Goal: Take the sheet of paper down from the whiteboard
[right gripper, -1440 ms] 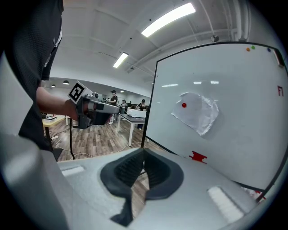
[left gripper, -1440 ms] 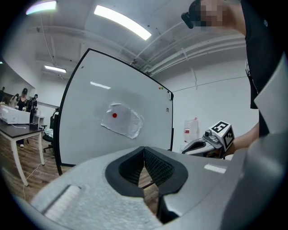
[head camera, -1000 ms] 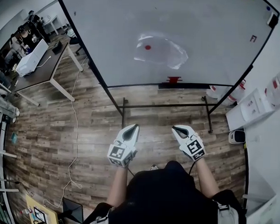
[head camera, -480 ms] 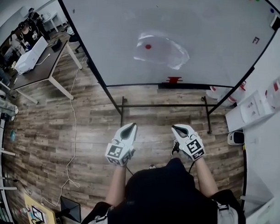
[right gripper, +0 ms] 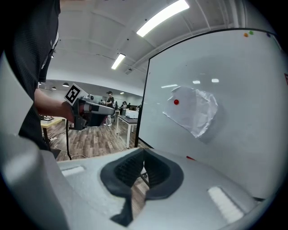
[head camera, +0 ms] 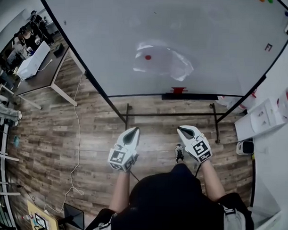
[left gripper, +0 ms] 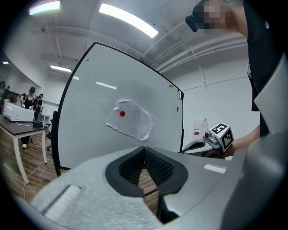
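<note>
Overhead, from the head view: the whiteboard [head camera: 222,49] on a black-framed stand takes up the upper frame and stands on a wood-plank floor [head camera: 87,129]. The sheet of paper [head camera: 167,61], white and crumpled, is on the board near its middle, held by a red magnet [head camera: 148,57] at the sheet's upper left. Its right edge is wrinkled and throws a shadow on the board. A small red item [head camera: 178,90] sits at the board's bottom rail, below the sheet. Both grippers are held out in front of the person, side by side, over the floor, short of the board's stand and well apart from the sheet. Left gripper [head camera: 134,130]: jaws pressed together at the tips, nothing between them; its own view looks level at the board with the sheet just above the jaws. Right gripper [head camera: 182,131]: jaw tips likewise meeting, empty, with the sheet up and to the right in its view. A table [head camera: 44,73] stands off to the left, with a cable [head camera: 77,138] trailing across the floor.
</note>
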`<state>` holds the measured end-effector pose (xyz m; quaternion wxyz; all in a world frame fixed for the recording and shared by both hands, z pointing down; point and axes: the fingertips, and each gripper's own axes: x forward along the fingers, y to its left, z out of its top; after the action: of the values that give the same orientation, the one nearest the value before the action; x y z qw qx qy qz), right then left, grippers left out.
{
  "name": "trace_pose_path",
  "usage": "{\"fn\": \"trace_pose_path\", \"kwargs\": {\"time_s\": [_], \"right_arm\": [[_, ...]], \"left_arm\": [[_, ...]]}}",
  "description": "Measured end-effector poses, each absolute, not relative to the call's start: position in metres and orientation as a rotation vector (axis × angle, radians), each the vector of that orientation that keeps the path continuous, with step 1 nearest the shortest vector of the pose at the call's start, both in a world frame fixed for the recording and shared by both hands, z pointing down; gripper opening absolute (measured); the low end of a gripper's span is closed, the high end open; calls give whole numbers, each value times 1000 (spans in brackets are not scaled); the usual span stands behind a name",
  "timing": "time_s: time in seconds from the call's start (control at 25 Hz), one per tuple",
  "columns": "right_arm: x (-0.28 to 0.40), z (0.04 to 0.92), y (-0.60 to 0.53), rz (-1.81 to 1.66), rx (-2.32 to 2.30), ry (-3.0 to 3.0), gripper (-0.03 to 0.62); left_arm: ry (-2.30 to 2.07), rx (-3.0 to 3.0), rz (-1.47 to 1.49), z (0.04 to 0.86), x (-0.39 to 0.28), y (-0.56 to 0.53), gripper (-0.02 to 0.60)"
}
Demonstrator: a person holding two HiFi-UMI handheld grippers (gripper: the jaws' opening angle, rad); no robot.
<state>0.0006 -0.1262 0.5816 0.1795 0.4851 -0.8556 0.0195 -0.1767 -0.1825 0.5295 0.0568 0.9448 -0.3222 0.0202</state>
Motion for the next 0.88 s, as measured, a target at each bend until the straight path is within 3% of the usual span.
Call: {"fn": "trace_pose_path", "kwargs": {"time_s": [0.88], "right_arm": [[121,549,-259,38,1346,-2592,5]], "left_arm": [[-1043,2902,82,497,-59,-303,12]]}}
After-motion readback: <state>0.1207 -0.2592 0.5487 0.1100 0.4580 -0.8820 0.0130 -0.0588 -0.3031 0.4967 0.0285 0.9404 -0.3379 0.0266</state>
